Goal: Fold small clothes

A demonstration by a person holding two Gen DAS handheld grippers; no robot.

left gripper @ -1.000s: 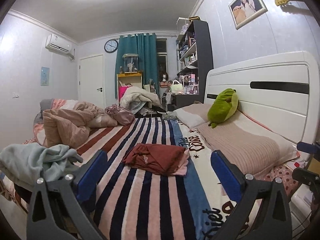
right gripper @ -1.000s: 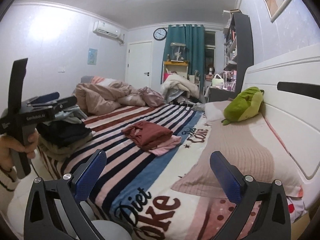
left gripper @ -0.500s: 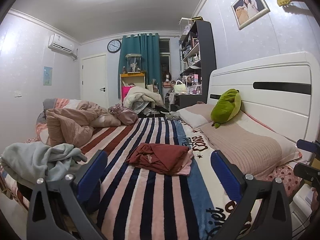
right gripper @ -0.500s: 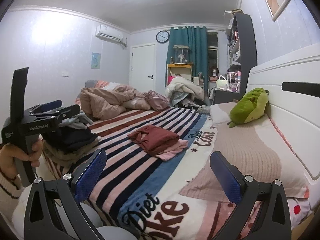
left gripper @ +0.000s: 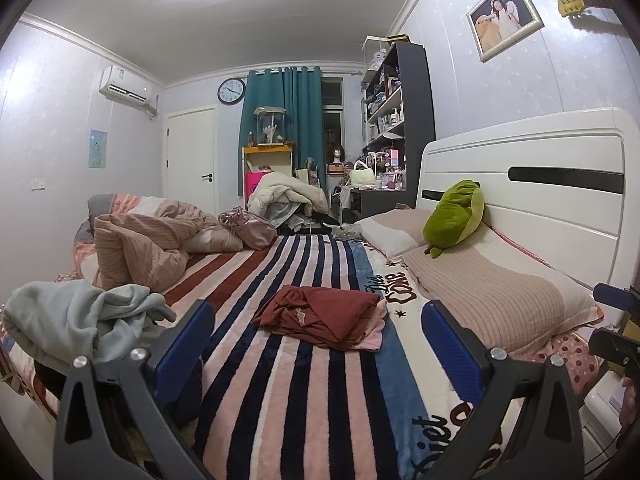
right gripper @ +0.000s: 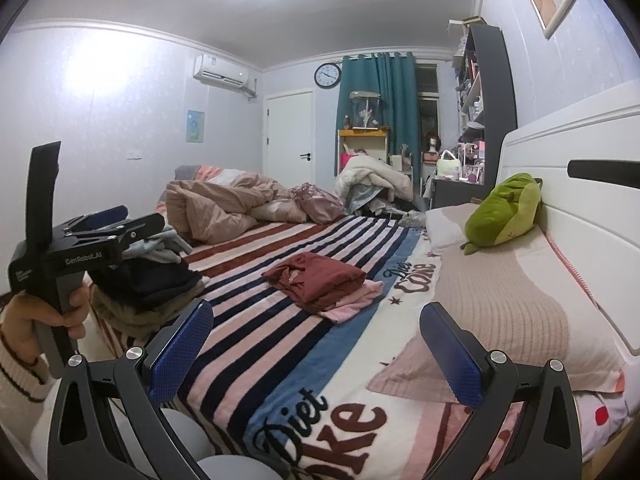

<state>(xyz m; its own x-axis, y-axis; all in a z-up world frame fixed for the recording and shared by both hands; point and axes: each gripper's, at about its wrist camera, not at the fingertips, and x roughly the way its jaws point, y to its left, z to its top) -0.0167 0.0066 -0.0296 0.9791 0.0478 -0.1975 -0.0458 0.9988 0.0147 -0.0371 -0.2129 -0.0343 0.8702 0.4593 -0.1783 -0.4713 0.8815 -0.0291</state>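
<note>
A folded dark red garment (left gripper: 320,314) lies on a folded pink one (left gripper: 374,330) in the middle of the striped bed; both also show in the right wrist view (right gripper: 318,280). A loose pile of unfolded clothes (left gripper: 80,320), pale green on top, sits at the bed's left edge, and shows in the right wrist view (right gripper: 156,276). My left gripper (left gripper: 316,348) is open and empty, held back from the red garment. My right gripper (right gripper: 316,348) is open and empty above the bed's near corner. The left gripper's body (right gripper: 76,256) shows in the right wrist view, held in a hand.
A striped blanket (left gripper: 280,380) covers the bed. Pillows (left gripper: 492,296) and a green plush toy (left gripper: 456,216) lie by the white headboard (left gripper: 560,184) at right. A crumpled pink duvet (left gripper: 148,240) lies at the far left. Shelves and a cluttered desk stand beyond.
Both cameras have drifted slightly, so the bed and the red garment sit a little farther off and lower in view. Both grippers stay open and empty.
</note>
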